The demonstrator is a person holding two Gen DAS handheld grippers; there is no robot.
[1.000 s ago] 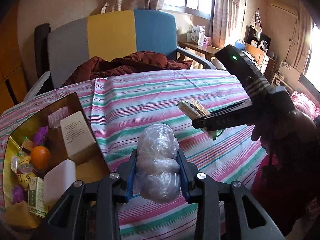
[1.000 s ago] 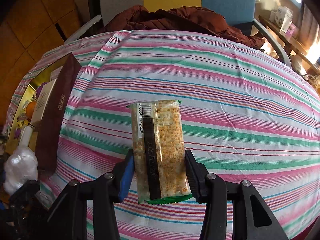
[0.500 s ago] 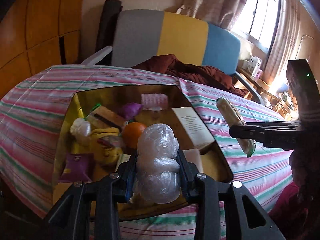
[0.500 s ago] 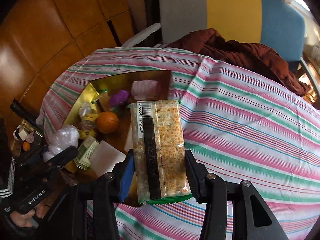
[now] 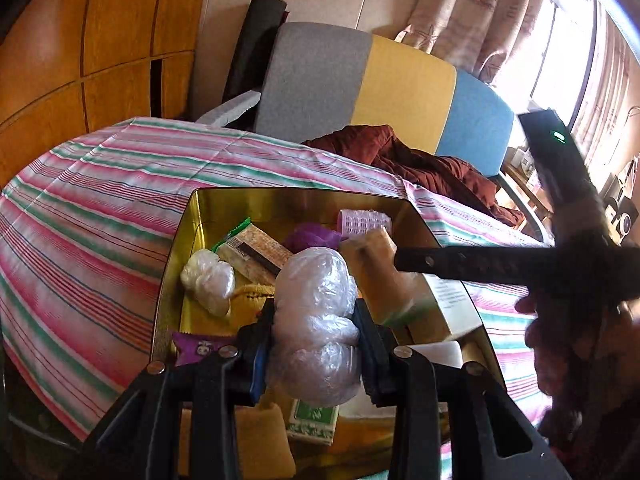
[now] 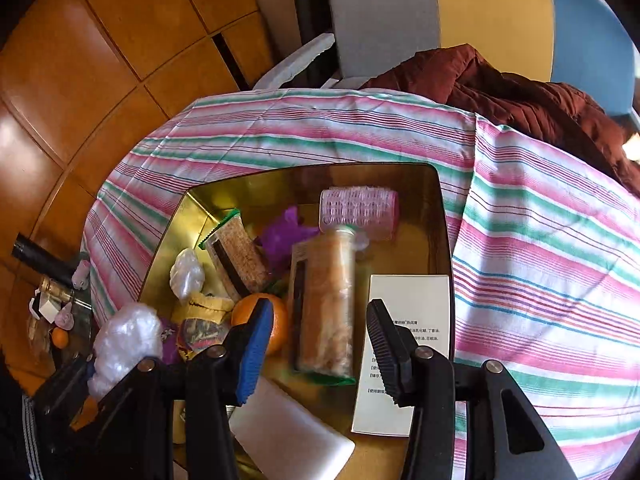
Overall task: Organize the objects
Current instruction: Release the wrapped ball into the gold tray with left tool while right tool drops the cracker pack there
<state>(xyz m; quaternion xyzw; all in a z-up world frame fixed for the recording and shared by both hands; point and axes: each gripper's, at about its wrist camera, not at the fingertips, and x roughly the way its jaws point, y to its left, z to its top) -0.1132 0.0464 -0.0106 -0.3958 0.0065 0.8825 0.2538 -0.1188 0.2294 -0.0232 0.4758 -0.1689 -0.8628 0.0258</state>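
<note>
Left gripper [image 5: 316,344] is clamped on a plastic bag bundle [image 5: 318,320], held over the gold tin [image 6: 440,216] at its 7 o'clock edge. Right gripper [image 6: 320,344] has jaws apart over the tin's centre. A blurred cracker packet [image 6: 324,304] lies between and ahead of the fingers, an orange [image 6: 276,316] at its 9 o'clock.

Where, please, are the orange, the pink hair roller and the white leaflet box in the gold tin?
orange [image 6: 280,316], right wrist view, on its bare right side.
pink hair roller [image 6: 359,212], right wrist view, middle of its barrel.
white leaflet box [image 6: 408,300], right wrist view, blank upper face.
</note>
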